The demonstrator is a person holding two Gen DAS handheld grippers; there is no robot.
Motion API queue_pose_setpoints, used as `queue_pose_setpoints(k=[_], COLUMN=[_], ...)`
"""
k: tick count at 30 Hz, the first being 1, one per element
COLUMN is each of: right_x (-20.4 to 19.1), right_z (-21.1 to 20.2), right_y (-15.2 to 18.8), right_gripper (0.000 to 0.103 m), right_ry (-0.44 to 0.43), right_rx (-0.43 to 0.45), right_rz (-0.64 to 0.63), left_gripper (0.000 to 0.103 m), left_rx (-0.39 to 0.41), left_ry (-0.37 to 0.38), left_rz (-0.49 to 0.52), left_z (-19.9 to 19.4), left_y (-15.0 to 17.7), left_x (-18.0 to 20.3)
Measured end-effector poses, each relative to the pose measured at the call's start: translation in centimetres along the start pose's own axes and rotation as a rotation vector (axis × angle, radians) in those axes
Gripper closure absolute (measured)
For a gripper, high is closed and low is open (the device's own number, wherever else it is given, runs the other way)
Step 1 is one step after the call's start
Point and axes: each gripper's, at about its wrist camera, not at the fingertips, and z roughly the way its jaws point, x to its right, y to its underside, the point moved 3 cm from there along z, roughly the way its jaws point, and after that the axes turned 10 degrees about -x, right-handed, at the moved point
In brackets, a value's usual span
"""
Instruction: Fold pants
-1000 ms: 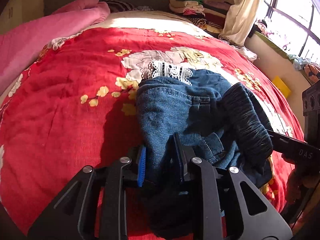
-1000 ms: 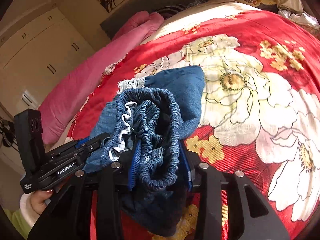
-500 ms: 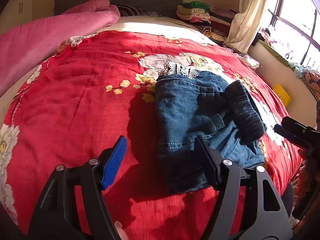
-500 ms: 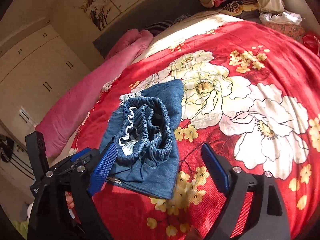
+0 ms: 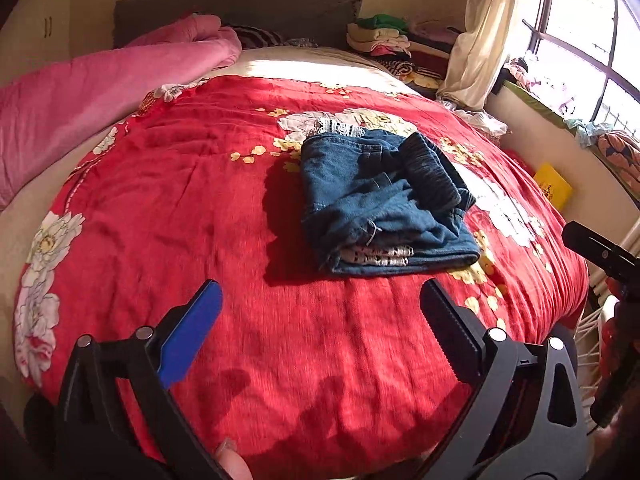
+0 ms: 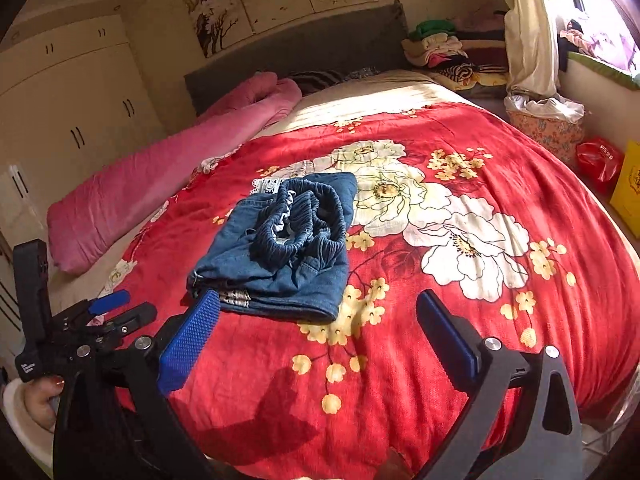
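Left gripper (image 5: 320,320), bottom of frame: jaws opening, spread wide, nothing between them, only quilt (image 5: 200,208) below. Right gripper (image 6: 318,320), likewise bottom of frame: jaws opening, wide, empty. Pants (image 5: 380,200) lie folded, mid-frame on the red quilt, apart from both grippers, waistband bunched on top. Pink blanket (image 5: 100,92) upper left.

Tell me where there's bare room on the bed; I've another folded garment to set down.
Free: the red quilt between the pink blanket and the folded jeans, and the flowered stretch on the jeans' window side. Crowded: the stacked clothes beside the headboard.
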Motion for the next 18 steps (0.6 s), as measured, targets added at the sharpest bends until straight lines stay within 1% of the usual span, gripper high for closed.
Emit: queue_pose_setpoints(k=[2, 6, 9, 12, 15, 18], right_x=[-0.1, -0.2, -0.5, -0.7, -0.6, -0.6], right_z=[-0.2, -0.9, -1.4, -2.0, -2.1, -2.0], right_y=[0.6, 1.7, 2.5, 3.2, 4.0, 4.7], right_gripper=[0.005, 0.005, 0.005, 0.005, 0.005, 0.005], right_ry=[0.022, 0.059, 0.055, 0.072, 0.052, 0.059], right_rx=[0.001, 0.009, 0.01, 0.021, 0.011, -0.001], right_rz=[-0.013, -0.029, -0.032, -0.038, -0.026, -0.023], left_gripper=[0.01, 0.01, 0.01, 0.01, 0.01, 0.01], left_rx=[-0.009, -0.009, -0.004, 0.002, 0.008, 0.001], left_ry=[0.009, -0.002, -0.009, -0.014, -0.023, -0.032], left_rz=[-0.001, -0.019, -0.04, -0.053, -0.051, -0.044], left_z=[-0.3, -1.0, -1.6, -2.1, -2.3, -2.1], left_y=[0.9, 2.4, 3.3, 4.1, 4.8, 5.4], left_x=[0.3, 0.3, 0.1, 0.2, 0.3, 0.7])
